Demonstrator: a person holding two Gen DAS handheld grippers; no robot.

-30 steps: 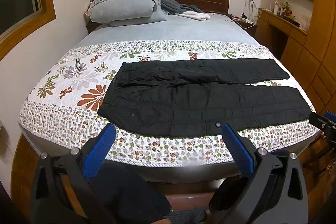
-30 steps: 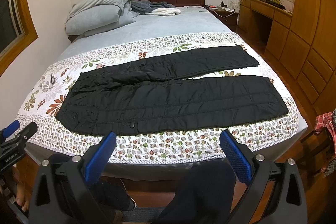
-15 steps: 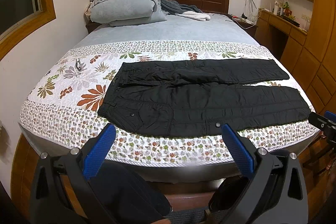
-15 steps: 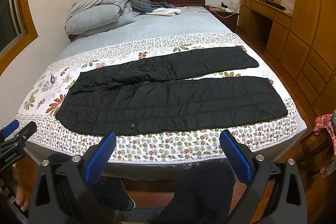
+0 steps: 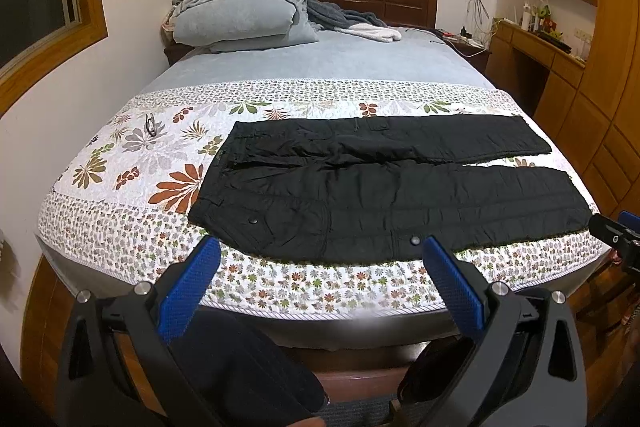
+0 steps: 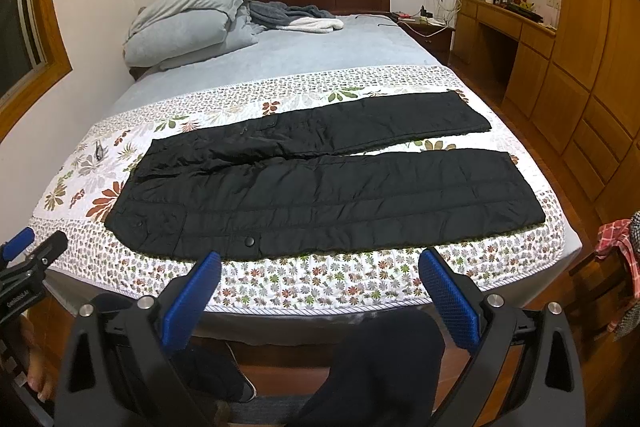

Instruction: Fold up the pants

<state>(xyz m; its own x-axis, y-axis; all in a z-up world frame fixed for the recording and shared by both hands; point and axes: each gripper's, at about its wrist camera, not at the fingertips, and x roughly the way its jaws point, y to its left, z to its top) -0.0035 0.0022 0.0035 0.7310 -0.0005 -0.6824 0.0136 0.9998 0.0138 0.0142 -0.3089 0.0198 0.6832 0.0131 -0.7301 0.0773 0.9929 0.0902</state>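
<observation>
Black pants (image 5: 380,187) lie flat across the foot of the bed, waist to the left and both legs stretched to the right; they also show in the right wrist view (image 6: 320,179). My left gripper (image 5: 320,255) is open and empty, held in front of the bed's near edge, short of the pants. My right gripper (image 6: 320,259) is also open and empty, at the same near edge. The right gripper's tip shows at the right edge of the left wrist view (image 5: 616,235). The left gripper shows at the left edge of the right wrist view (image 6: 28,259).
A floral quilt (image 5: 132,163) covers the foot of the bed, with a small dark object (image 5: 150,125) on it at left. Grey pillows (image 5: 240,11) and bedding lie by the headboard. Wooden cabinets (image 6: 580,87) stand to the right.
Both grippers have drifted very slightly; the pants lie unchanged and both grippers stay open.
</observation>
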